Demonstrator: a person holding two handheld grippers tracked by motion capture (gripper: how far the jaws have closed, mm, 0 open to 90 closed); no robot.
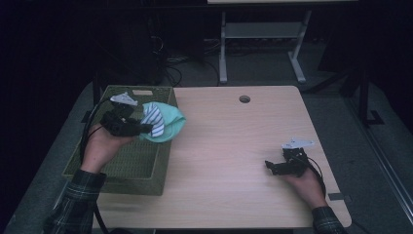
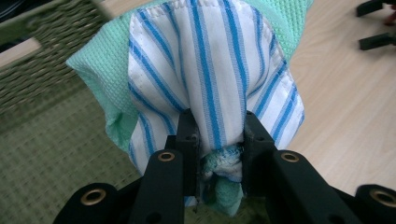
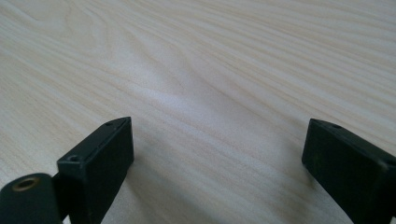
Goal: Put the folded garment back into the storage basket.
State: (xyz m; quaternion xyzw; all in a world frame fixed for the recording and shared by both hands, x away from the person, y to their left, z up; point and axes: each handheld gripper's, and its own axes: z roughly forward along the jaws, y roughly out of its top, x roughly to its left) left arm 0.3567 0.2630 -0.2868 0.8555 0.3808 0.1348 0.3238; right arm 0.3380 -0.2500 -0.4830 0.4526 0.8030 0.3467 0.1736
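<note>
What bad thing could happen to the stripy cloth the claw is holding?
1. The left gripper pinches only a bunched bit of the stripy cloth and the green cloth, so one might slip out and fall.
2. The cloths hang over the basket edge, partly above the table, so a dropped one could land outside the basket.
3. The loose hanging folds might catch on the woven rim.
</note>
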